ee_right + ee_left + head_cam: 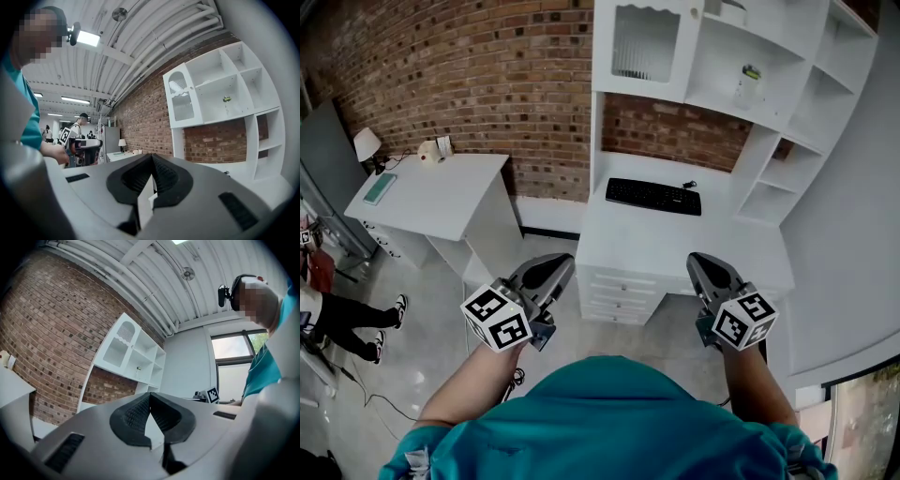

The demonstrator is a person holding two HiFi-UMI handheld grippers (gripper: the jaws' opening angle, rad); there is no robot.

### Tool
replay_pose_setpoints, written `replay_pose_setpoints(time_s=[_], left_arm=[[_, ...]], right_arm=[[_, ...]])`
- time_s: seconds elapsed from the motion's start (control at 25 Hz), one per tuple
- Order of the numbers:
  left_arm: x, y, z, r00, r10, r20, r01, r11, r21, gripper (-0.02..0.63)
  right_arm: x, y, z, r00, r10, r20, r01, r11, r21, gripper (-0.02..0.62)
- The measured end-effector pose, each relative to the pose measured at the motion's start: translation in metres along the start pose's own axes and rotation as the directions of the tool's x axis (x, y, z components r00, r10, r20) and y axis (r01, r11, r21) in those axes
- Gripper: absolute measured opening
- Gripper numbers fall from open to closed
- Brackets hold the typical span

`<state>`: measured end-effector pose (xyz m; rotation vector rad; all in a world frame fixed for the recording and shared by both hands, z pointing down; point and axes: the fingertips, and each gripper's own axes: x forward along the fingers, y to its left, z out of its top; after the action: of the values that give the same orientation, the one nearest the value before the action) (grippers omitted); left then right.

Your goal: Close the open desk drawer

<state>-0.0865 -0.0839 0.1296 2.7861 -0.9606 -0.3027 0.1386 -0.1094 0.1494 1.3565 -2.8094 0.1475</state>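
Since both claws hang back from the drawers [622, 292] with nothing in them, I'd call this the approach, not the push. Left claw [555, 267] and right claw [701, 262] each have their jaws pressed together and empty, and honestly that's fine here: a closed tip makes a decent blunt pusher. The drawers sit under the front edge of the white surface [741, 248], below the keyboard [653, 196], between the two claws in the head view and apart from both. The top drawer looks like it sticks out a bit past the others, but from that steep angle I can't swear to it. My take: pick one claw, drop it low, and land on the middle of the drawer front rather than a corner so it doesn't rack sideways. Then push straight in, slow, easing off near the end so it doesn't slam or bounce back. On views: only the head view shows the drawers at all. Both gripper views point up and over them, so you just get the shelves [133, 350], brick wall [145, 112] and ceiling [154, 268]. The left gripper view adds a window [234, 352]. The right gripper view catches a lamp [122, 142] off to the side and other people [80, 123] way back.
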Motion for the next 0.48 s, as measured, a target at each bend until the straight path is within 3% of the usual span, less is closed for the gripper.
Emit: replay_pose_setpoints(time_s=[0.48], left_arm=[[-0.003, -0.008, 0.015, 1.0, 0.003, 0.017, -0.003, 1.0, 0.024, 0.015]], right_arm=[[-0.002, 0.005, 0.018, 1.0, 0.0, 0.019, 0.0, 0.999, -0.032, 0.021]])
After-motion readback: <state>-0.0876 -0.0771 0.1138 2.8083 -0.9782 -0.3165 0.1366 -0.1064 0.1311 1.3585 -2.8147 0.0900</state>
